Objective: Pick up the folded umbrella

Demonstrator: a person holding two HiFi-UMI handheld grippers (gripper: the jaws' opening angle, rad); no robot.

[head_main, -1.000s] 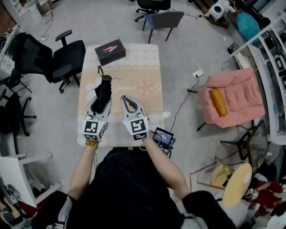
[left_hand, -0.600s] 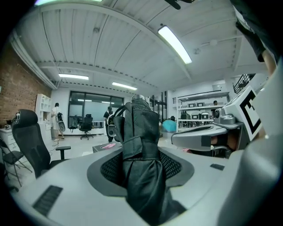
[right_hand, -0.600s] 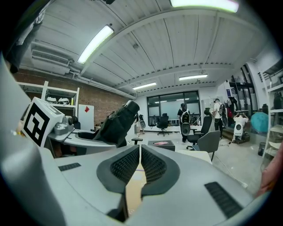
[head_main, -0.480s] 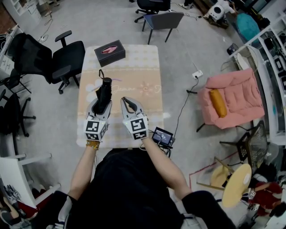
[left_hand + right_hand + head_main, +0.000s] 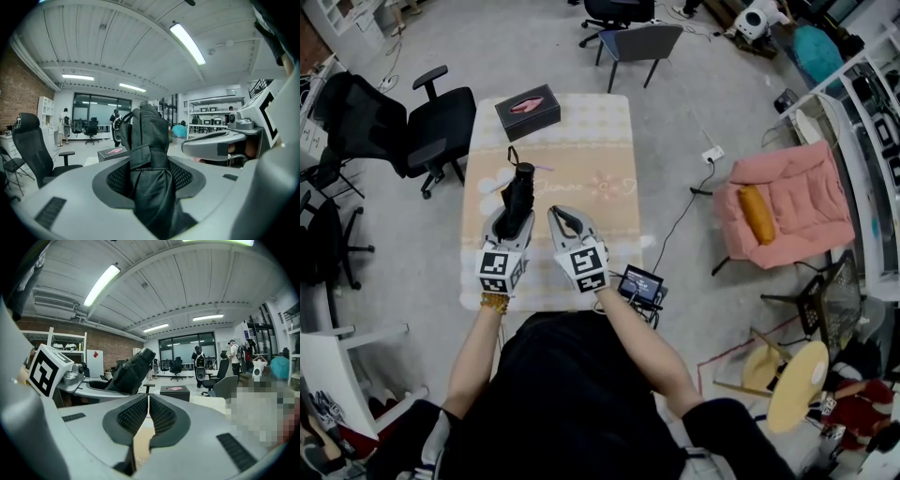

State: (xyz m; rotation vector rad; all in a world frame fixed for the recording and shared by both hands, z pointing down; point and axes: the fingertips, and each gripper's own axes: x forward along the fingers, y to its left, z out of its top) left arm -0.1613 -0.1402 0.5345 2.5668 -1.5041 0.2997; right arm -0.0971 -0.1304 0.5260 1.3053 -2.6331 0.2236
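A person in a black top stands at a low table [image 5: 600, 150] with a pale cloth, holding a two-jaw gripper in each hand. The left gripper [image 5: 510, 223] is clamped on the folded umbrella [image 5: 518, 192], a black bundle bound by its strap, which sits between the ribbed pads and juts out beyond the jaw tips. In the head view the umbrella lies left of the frame's centre, over the left half of the table, its capped end pointing toward the top of the frame. Whether that end touches the cloth cannot be told.

The right gripper [image 5: 565, 220] hovers just beside the left one, near the lower edge of the table. Its jaws are pressed together, with nothing between them.

A dark box [image 5: 528, 110] with a pink patch on top rests at the table's upper left corner. A black office chair [image 5: 441, 117] stands at the upper left of the frame, a grey chair [image 5: 642, 42] at the top, and a pink armchair [image 5: 783, 206] holding an orange cushion [image 5: 759, 214] at the right.
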